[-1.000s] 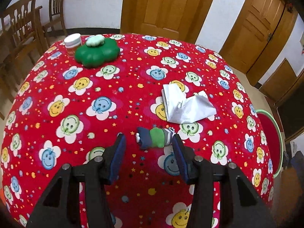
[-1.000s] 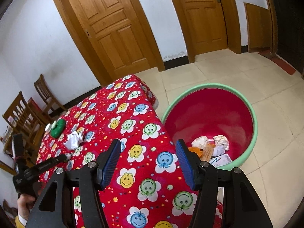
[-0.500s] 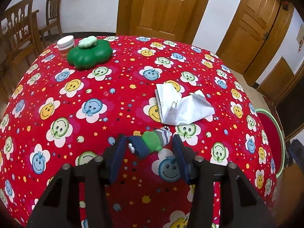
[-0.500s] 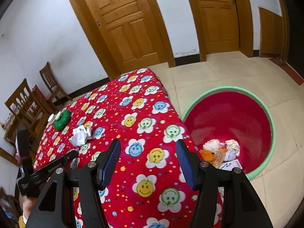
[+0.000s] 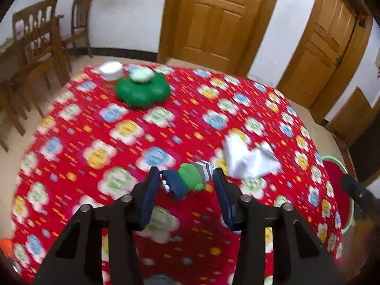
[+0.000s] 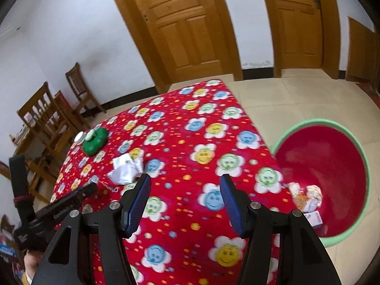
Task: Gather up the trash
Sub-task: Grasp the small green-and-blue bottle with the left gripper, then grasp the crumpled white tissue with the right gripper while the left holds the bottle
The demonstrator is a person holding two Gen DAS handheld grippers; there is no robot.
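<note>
2 grippers in view. Left gripper (image 5: 186, 185) at lower centre of the left wrist frame, its pads clamped on a small stuffed toy (image 5: 188, 180) in green, navy and grey stripes, held clear of the red smiley-flower tablecloth (image 5: 118, 147). Right gripper (image 6: 185, 201) at lower centre of the right wrist frame, jaws apart, nothing between them, over the tablecloth. Crumpled white tissue (image 5: 247, 159) lies on the cloth just right of the toy. Red basin with green rim (image 6: 361, 161) on the floor at right, holding scraps (image 6: 306, 197). Green flower-shaped container (image 5: 142, 90) and white-lidded jar (image 5: 110, 70) at upper left; wooden chairs (image 5: 40, 47) beyond.
</note>
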